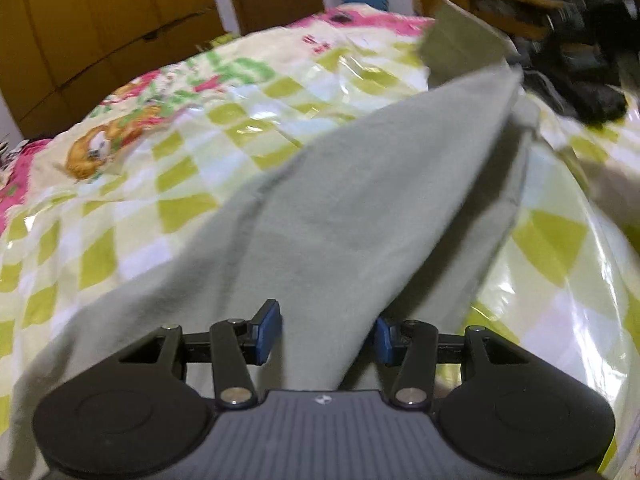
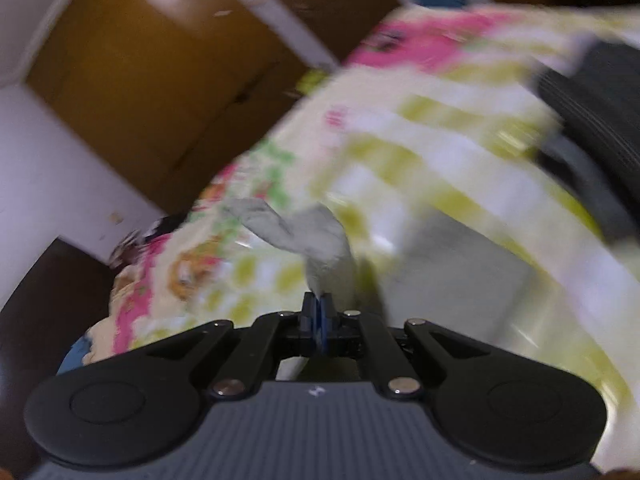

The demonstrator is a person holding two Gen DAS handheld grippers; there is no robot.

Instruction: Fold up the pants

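Observation:
The pale grey-green pants (image 1: 360, 200) lie across the checked bedspread (image 1: 160, 184), one part lifted into a ridge that runs up to the right. My left gripper (image 1: 326, 330) is open, with a fold of the pants between its blue pads (image 1: 269, 328), not clamped. My right gripper (image 2: 319, 316) is shut on a bunched edge of the pants (image 2: 320, 240) and holds it up above the bed. The right wrist view is blurred. The other gripper shows dark at its upper right (image 2: 600, 112).
The bed carries a glossy yellow-green checked cover with pink flowers (image 1: 352, 20). Brown wardrobes (image 1: 100, 20) and a door stand behind it. A wooden table (image 1: 492, 4) and dark clutter (image 1: 580, 80) sit at the far right.

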